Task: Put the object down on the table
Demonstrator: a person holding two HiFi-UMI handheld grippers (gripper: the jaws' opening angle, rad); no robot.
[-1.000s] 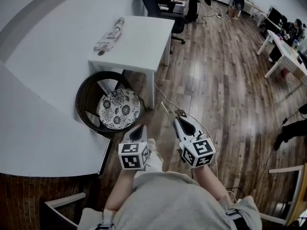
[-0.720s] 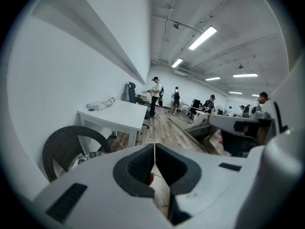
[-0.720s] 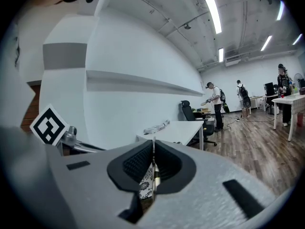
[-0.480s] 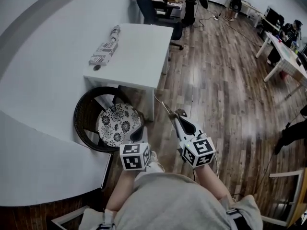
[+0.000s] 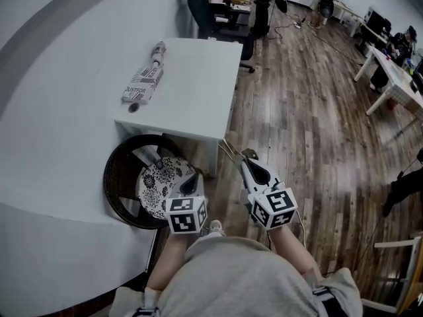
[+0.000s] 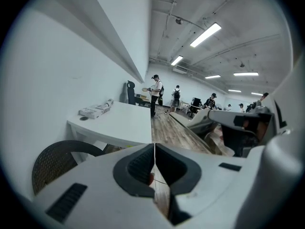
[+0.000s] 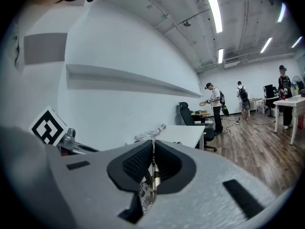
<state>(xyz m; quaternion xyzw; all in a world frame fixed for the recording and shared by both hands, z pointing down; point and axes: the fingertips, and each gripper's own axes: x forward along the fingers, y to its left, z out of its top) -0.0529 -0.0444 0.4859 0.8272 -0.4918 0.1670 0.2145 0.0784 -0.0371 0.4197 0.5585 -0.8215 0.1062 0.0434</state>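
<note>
**A:** What have the fingers got?

**B:** The right gripper [image 7: 152, 147] is pinched tight on a thin metal strip [image 7: 153, 173]. The strip stands up between the pads and pokes out past the tips. The left gripper [image 6: 154, 149] has its jaws pressed together, pad against pad, and is empty.

**A:** So where is the strip?

**B:** It's in the air, not on anything. In the head view it hangs over the wood floor [image 5: 310, 124], just short of the near right corner of the white table [image 5: 198, 78].

**A:** What's on the table?

**B:** A printed pack [image 5: 142, 84] lies along the left edge, against the wall. A small dark disc [image 5: 133, 108] sits just beside it at the near left corner.

**A:** And around the table?

**B:** A dark wicker chair [image 5: 115, 170] with a flowered cushion [image 5: 158, 177] sits at the near edge, close to the left gripper. A black office chair [image 5: 198, 5] stands at the far edge.
</note>
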